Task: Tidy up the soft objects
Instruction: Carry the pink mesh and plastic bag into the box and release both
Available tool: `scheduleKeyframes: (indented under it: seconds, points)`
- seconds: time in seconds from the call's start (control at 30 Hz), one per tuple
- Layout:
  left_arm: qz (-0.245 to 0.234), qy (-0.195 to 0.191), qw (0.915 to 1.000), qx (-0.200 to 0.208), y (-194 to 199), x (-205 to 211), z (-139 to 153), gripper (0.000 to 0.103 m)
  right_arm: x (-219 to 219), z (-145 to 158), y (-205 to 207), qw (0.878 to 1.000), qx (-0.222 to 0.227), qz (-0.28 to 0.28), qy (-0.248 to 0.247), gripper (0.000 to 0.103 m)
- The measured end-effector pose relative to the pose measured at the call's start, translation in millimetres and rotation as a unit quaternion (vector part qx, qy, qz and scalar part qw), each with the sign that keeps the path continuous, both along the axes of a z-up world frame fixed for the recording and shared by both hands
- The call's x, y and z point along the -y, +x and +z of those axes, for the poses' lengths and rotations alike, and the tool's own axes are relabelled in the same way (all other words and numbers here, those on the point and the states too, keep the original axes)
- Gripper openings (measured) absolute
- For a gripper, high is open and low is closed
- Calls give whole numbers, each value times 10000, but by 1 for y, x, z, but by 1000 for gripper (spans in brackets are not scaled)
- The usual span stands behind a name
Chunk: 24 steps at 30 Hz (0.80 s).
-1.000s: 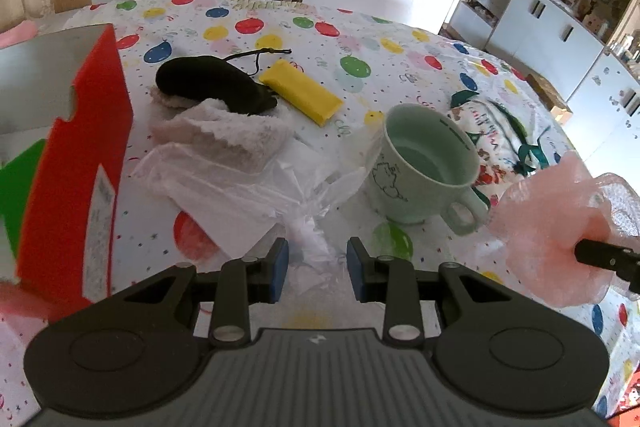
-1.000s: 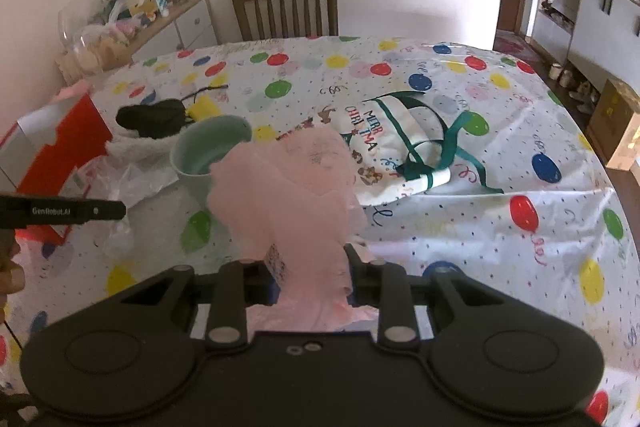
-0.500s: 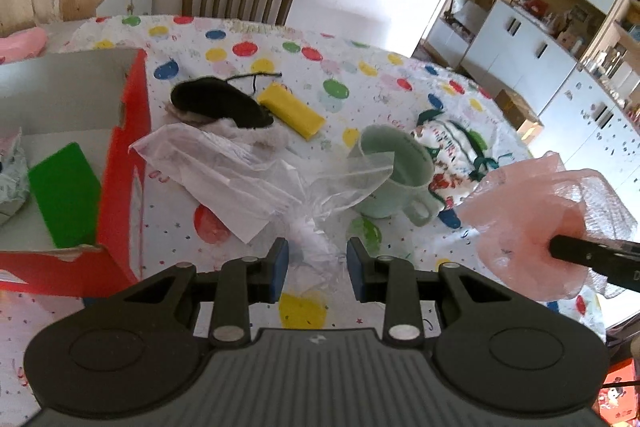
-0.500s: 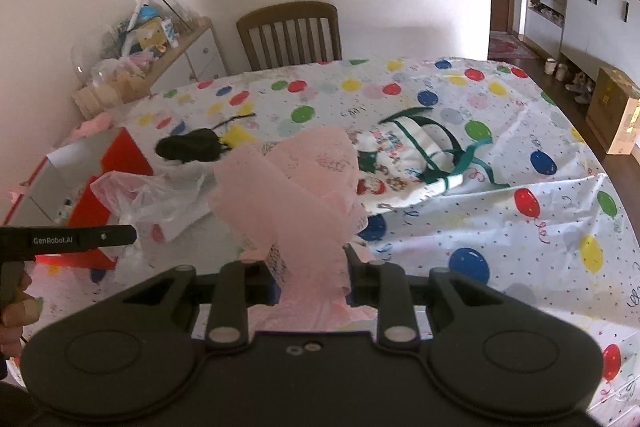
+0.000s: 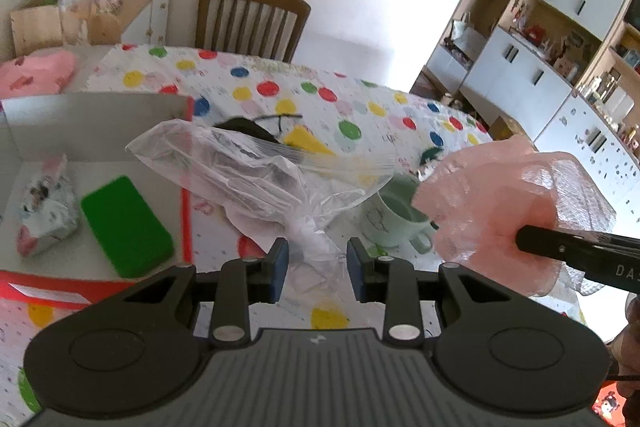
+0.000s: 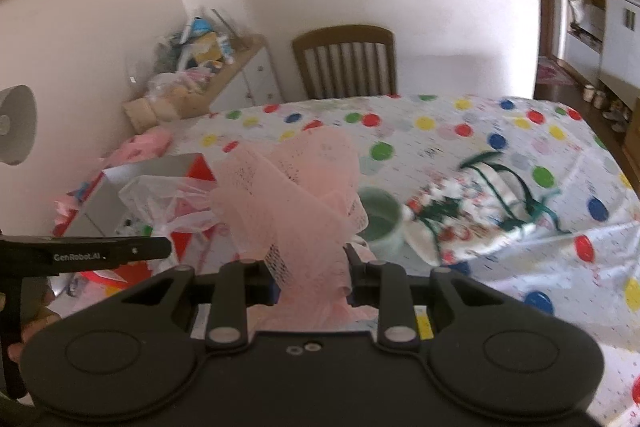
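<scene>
Crumpled clear plastic bag hangs from our left gripper, its twisted neck pinched between the blue-padded fingers, though the gap there looks wide, and we hold it lifted above the polka-dot tablecloth. Our right gripper is clamped on a bunched pink mesh fabric, which stands up between the fingers and is raised off the table; in the left view it floats just right of the bag. Both tools point forward over the table. Below and left of the bag sits an open red cardboard box with a grey interior, holding a flat green sponge and a small printed pouch. Beyond the bag stands a pale green ceramic mug, then a black soft item beside a yellow block. Further right lies a white Christmas drawstring bag with green cords. A wooden slat-back chair stands at the far edge
</scene>
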<state>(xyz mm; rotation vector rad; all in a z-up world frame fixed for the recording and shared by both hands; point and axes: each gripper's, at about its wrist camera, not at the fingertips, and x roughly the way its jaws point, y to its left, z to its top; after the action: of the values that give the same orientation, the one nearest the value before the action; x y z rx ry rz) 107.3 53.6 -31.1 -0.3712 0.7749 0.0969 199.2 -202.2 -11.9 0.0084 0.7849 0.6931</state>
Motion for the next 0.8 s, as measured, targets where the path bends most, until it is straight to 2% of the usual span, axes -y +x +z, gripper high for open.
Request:
scheduleKeyframes:
  seconds: [0.3,0.63,0.8]
  points:
    - [243,40,9996,148,-15,-40,12,31,-63,17,-6,9985,160,523,87,29]
    - [765,4,9970,90,-36,-95,8,31,-133,24,-7,9948,194,1001,58,29]
    - [1006,132,9948,-34,-42,-123,0,31,-171,21,-9,9920,176,1249,17,29]
